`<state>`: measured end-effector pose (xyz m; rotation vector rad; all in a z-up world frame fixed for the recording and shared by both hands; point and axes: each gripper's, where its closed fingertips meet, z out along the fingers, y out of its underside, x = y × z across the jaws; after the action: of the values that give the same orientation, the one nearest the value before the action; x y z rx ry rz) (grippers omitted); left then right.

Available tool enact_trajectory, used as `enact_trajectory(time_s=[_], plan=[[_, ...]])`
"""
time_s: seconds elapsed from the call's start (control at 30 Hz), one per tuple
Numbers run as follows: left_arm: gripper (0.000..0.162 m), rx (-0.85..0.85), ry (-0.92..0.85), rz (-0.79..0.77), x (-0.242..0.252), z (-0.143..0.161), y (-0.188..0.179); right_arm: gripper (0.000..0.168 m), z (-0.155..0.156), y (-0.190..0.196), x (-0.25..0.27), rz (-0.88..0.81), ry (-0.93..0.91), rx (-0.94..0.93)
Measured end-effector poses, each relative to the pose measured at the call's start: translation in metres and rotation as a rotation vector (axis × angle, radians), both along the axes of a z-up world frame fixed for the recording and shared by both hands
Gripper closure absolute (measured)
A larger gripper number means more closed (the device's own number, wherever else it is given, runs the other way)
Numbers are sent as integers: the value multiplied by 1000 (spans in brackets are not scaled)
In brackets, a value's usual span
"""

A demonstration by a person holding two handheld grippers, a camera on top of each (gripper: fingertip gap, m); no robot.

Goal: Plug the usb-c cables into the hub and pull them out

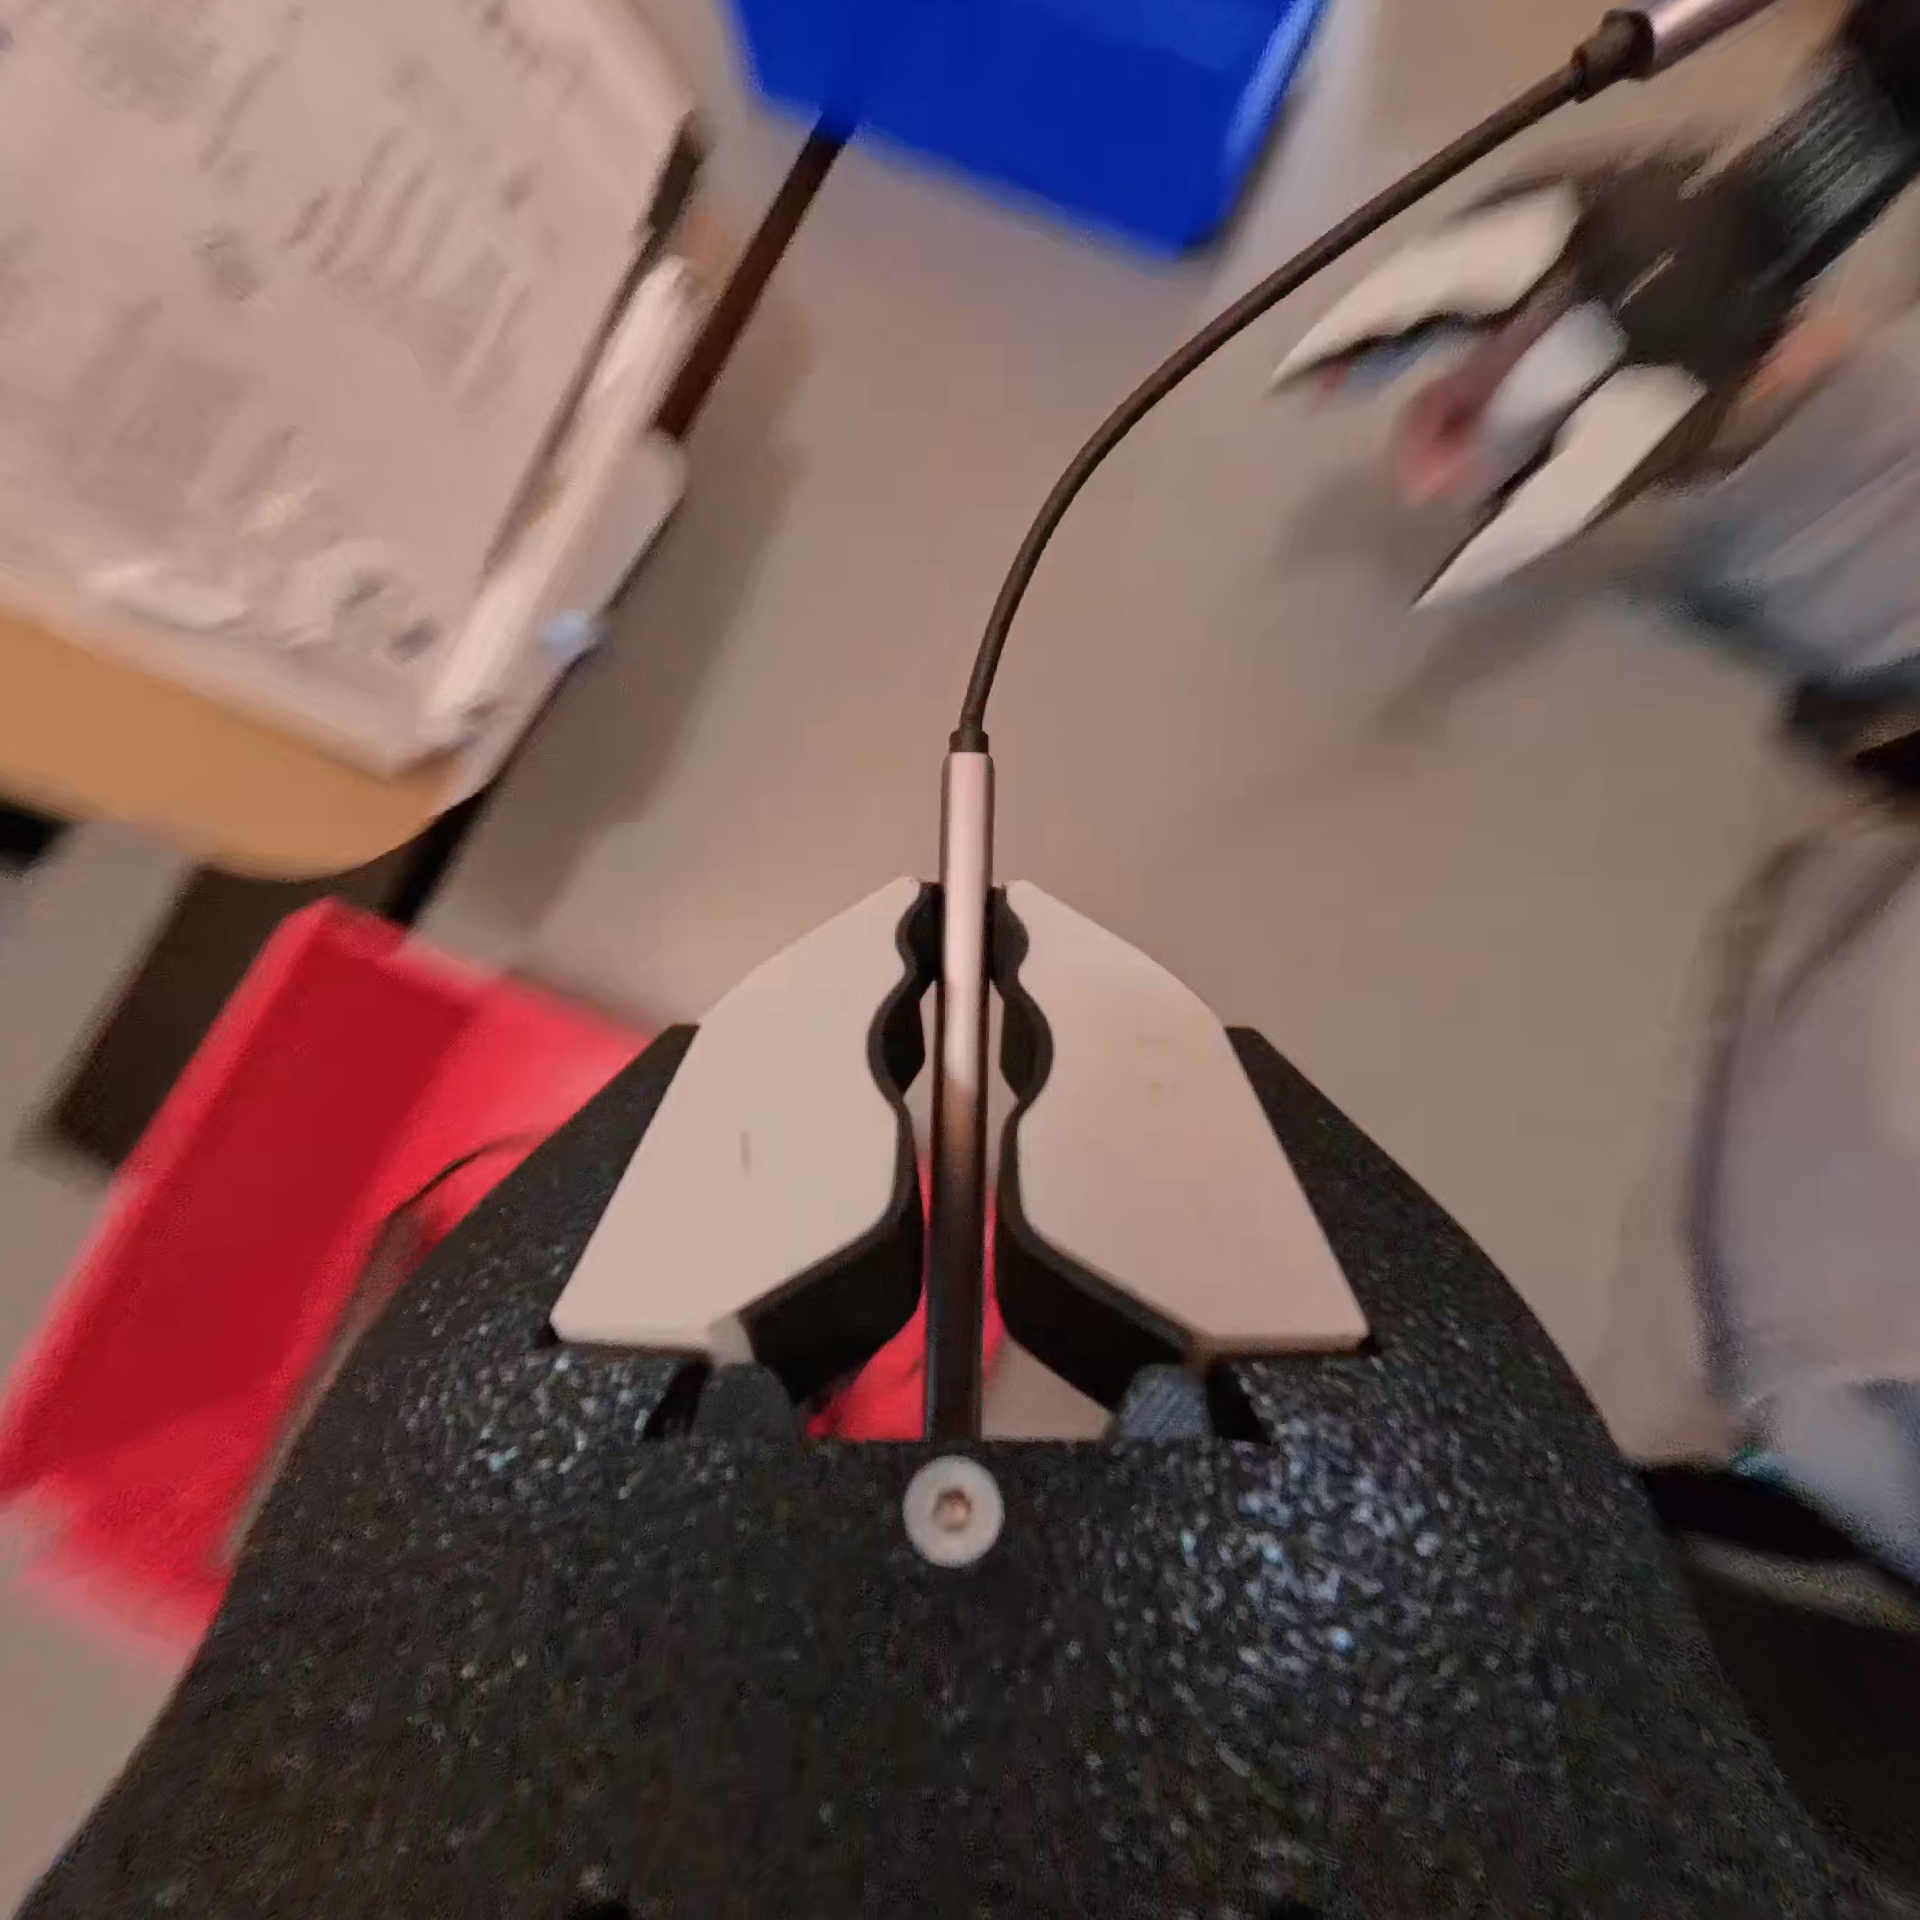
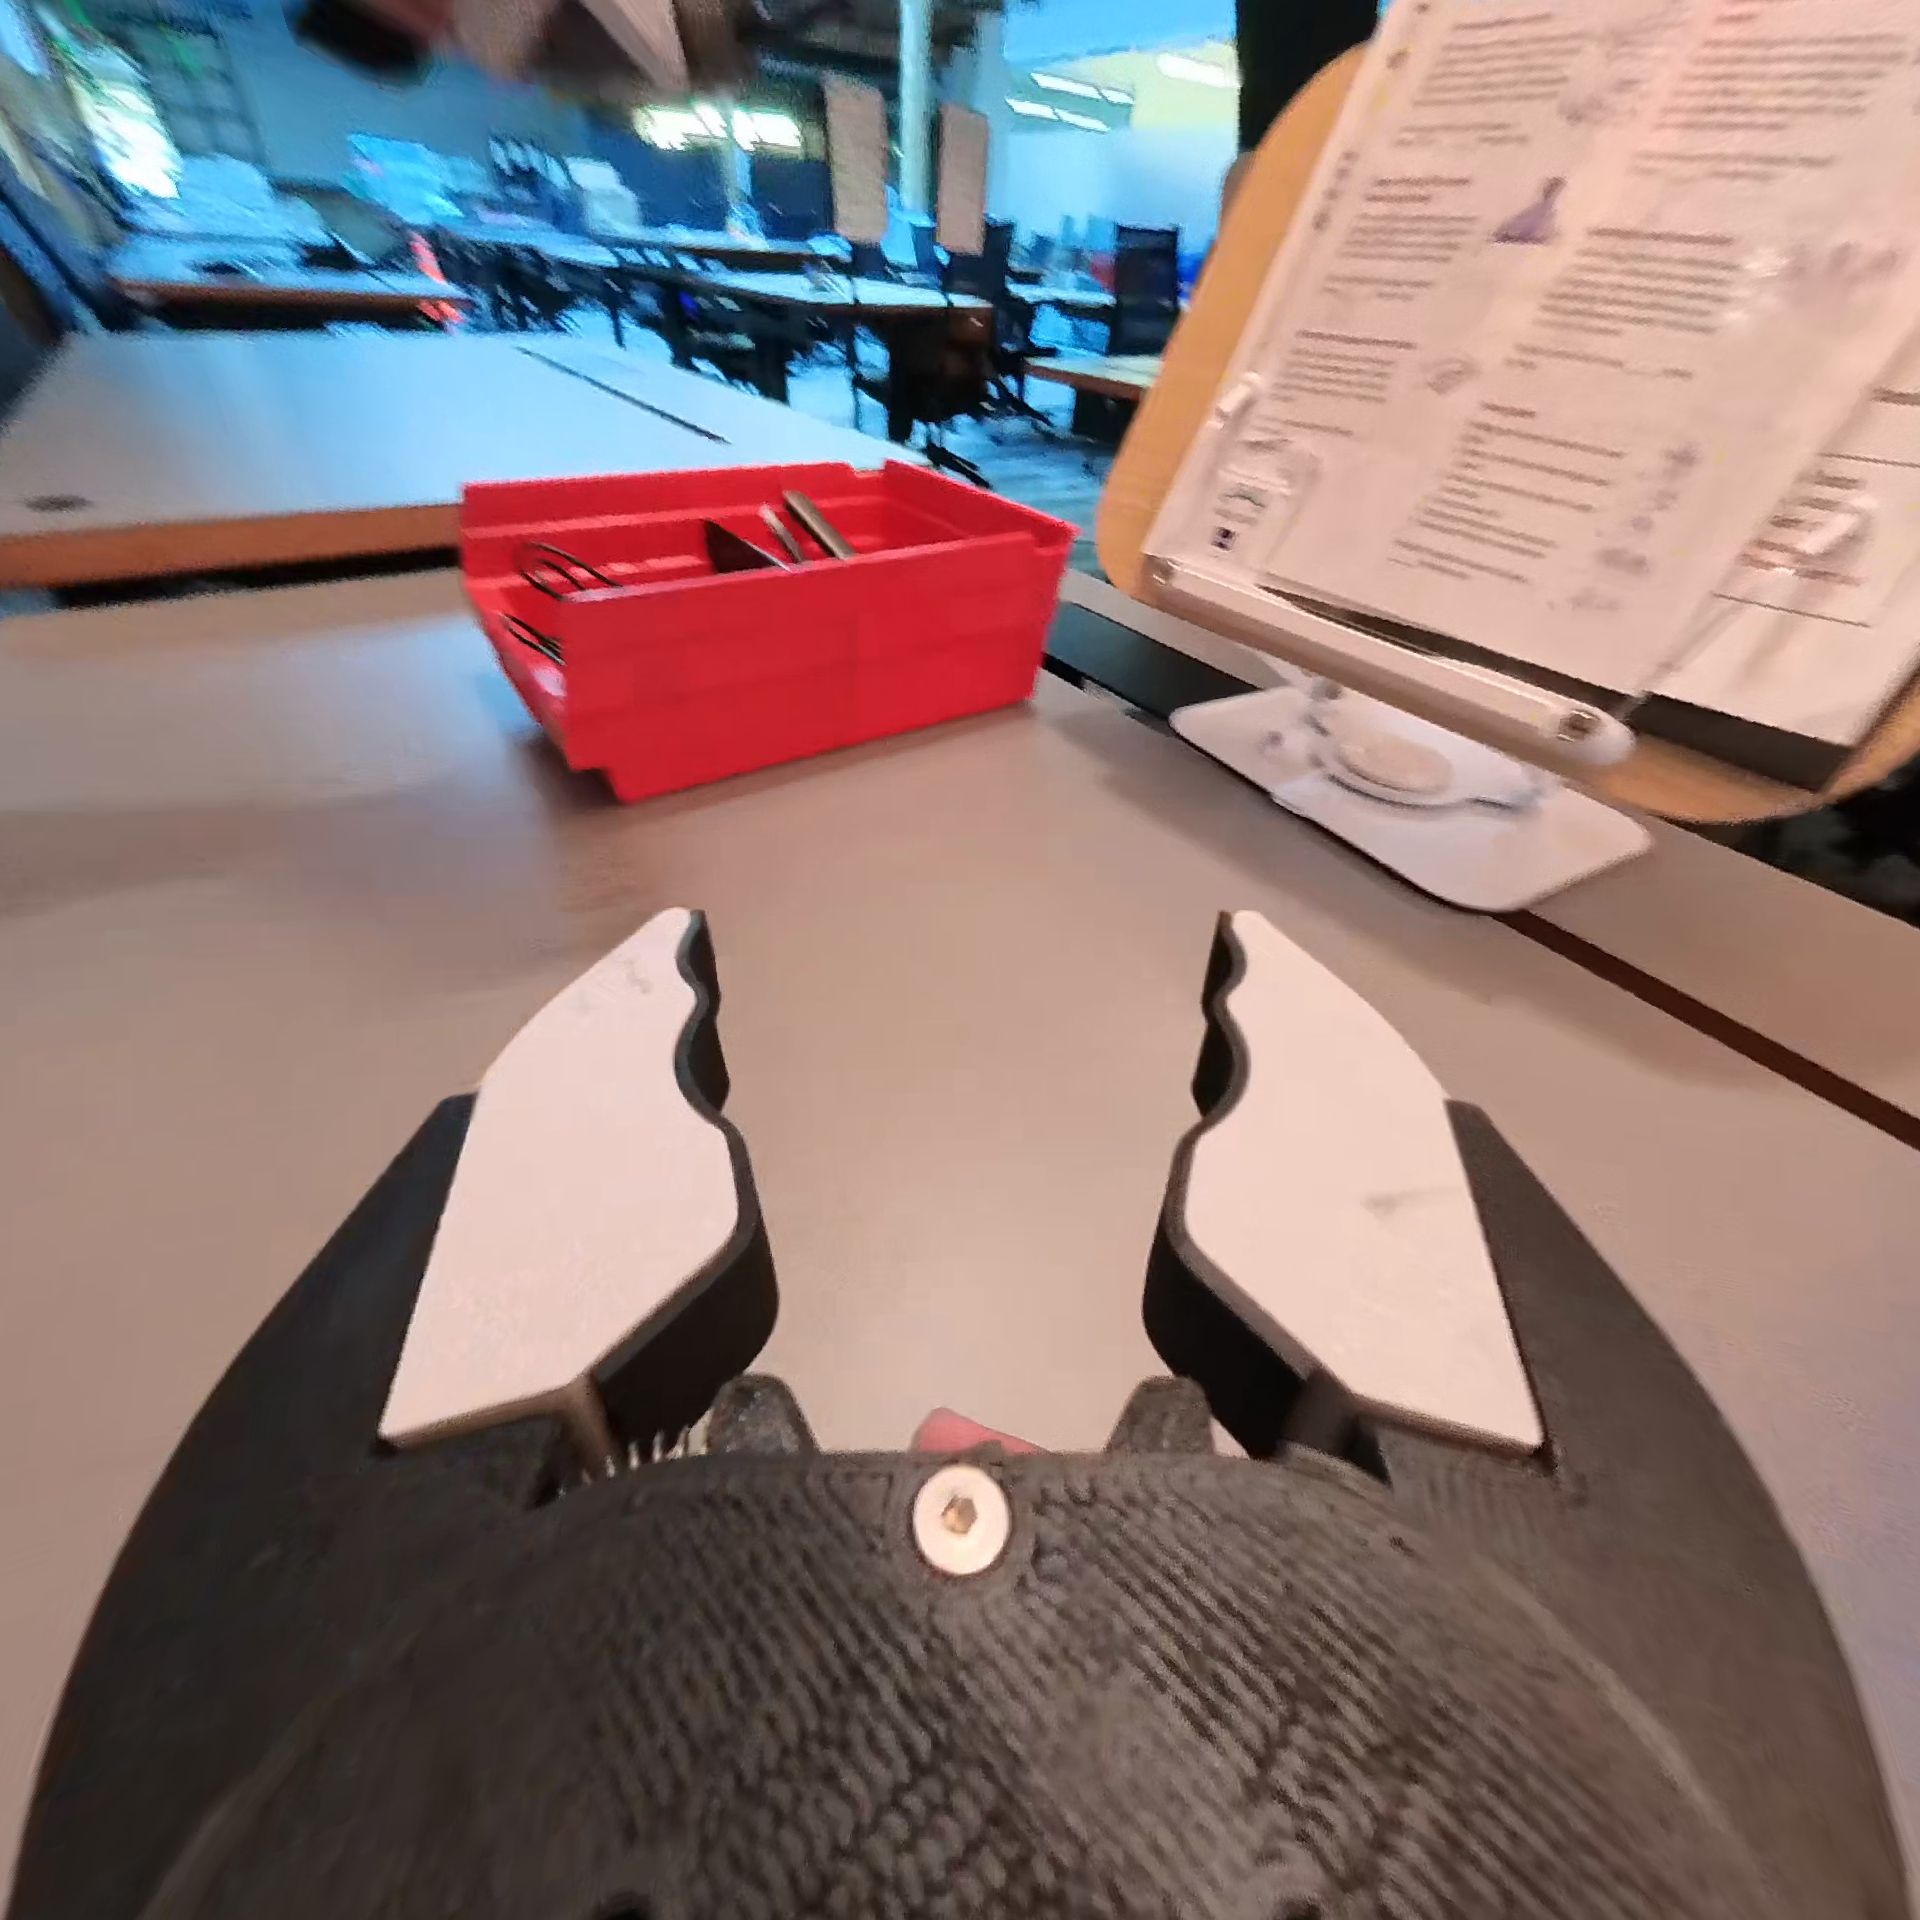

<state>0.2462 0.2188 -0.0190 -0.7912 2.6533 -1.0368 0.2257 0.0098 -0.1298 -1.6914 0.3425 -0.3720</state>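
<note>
My left gripper [image 1: 961,891] is shut on a thin silver hub [image 1: 964,831], seen edge-on and held above the table. The hub's dark cable [image 1: 1132,447] curves up and to the right and ends in a silver plug [image 1: 1704,19] at the top edge. My right gripper [image 2: 961,925] is open and empty, low over the grey table [image 2: 935,852]. It also shows blurred in the left wrist view [image 1: 1392,488], open, to the right of the cable. A red bin [image 2: 769,623] ahead of the right gripper holds several dark cables and silver plugs [image 2: 800,530].
A document stand [image 2: 1538,416] with printed sheets stands at the right on a white base [image 2: 1455,842]; it also shows in the left wrist view [image 1: 260,364]. The red bin [image 1: 208,1247] lies below the left gripper. A blue bin [image 1: 1018,94] is at the top. Left tips to right tips: about 25 cm.
</note>
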Motion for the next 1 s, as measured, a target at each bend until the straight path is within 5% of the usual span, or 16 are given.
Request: enact_trajectory(time_s=[0.03, 0.17, 0.33, 0.6, 0.93, 1.0], plan=[[153, -126, 29, -9, -6, -6, -26, 81, 4, 7, -5, 21, 12, 37], [153, -527, 229, -74, -37, -38, -116, 88, 24, 29, -27, 128, 94, 235], [153, -675, 370, -183, -62, -82, -171, 103, 38, 24, -31, 231, 276, 451], [153, -624, 458, -236, -76, -110, -188, 154, 15, 28, -42, 358, 406, 359], [151, -647, 466, -210, -67, -104, -187, 159, 24, 30, -32, 358, 516, 498], [125, -650, 398, -163, -57, -103, -186, 159, 32, 19, -17, 283, 533, 588]])
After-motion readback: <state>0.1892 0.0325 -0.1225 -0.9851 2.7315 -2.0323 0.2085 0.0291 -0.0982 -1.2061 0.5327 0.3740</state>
